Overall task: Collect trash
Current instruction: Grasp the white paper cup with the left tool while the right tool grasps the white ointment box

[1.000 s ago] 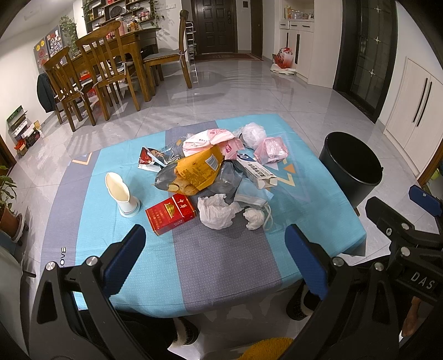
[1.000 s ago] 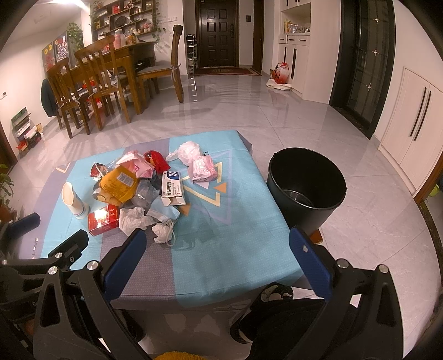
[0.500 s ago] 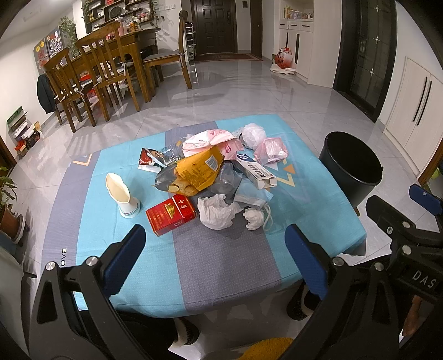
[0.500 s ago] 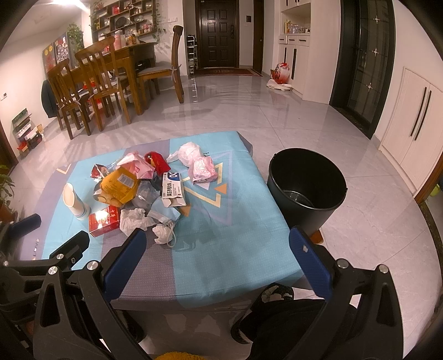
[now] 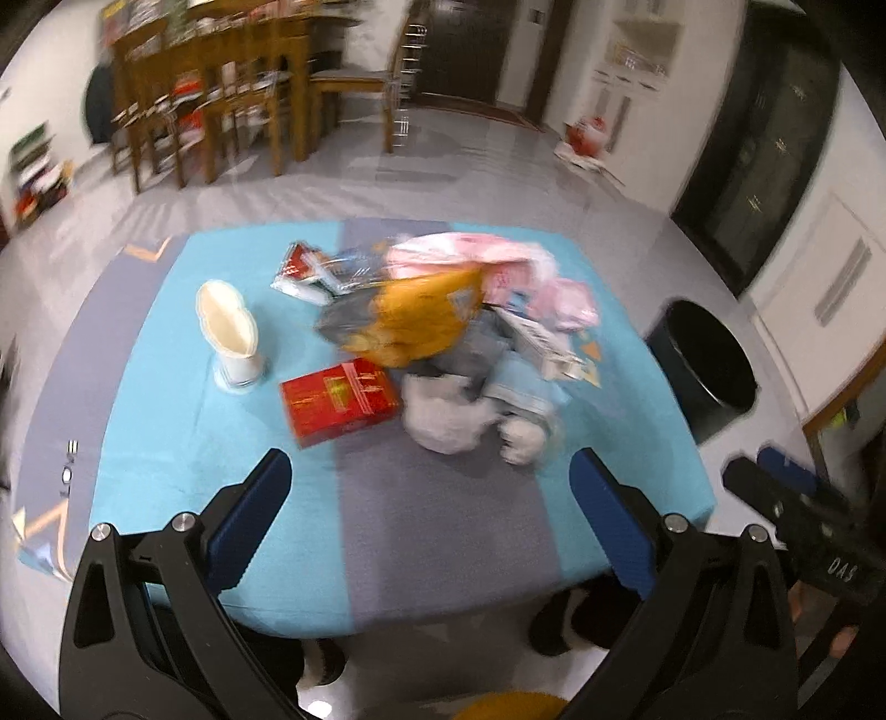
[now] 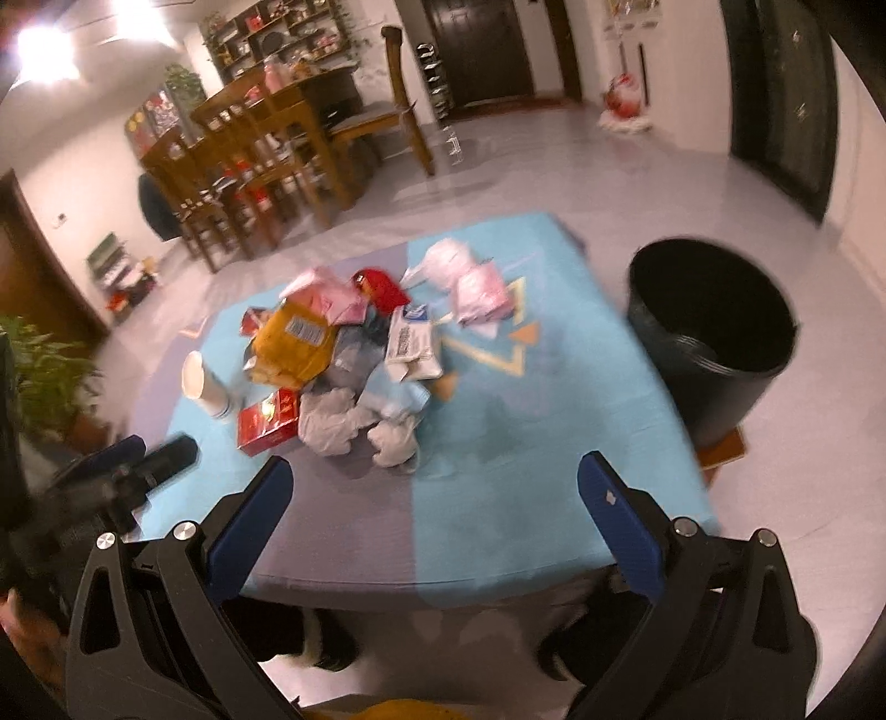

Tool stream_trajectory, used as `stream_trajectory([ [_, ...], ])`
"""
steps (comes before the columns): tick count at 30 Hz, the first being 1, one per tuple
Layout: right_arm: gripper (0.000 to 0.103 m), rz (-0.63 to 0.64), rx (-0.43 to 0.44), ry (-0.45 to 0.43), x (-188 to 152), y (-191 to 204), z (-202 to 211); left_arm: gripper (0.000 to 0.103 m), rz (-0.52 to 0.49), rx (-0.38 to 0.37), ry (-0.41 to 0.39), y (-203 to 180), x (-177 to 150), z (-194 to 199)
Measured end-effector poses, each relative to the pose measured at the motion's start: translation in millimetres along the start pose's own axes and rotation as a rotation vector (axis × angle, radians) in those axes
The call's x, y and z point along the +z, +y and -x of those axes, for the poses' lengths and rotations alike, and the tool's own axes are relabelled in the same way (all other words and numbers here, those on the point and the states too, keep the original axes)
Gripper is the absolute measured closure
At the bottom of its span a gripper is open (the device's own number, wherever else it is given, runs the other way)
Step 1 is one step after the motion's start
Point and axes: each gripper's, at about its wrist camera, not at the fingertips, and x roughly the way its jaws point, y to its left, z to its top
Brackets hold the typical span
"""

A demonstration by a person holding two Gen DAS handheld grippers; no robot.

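Both fisheye views motion-blurred; ceiling lights (image 6: 41, 44) glare top left.

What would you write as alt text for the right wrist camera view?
The open right gripper hovers at the near edge of a low table with a blue and grey cloth, facing a pile of trash: a red box, crumpled tissues, a yellow bag. A black bin stands on the floor to the right.
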Motion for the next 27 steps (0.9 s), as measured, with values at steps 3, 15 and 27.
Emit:
stream_trajectory([
  [3, 0.003, -0.004, 0.041, 0.047, -4, -4, -19, 0.003, 0.053, 0.074, 0.013, 25, 1, -16],
  [15, 0.003, 0.187, 0.124, 0.183, 18, 12, -97, 0.003, 0.140, 0.117, -0.015, 80, 13, -50],
  [27, 0.003, 0.106, 0.185, 0.188, 49, -8, -140, 0.003, 0.111, 0.276, 0.009, 87, 49, -107],
])
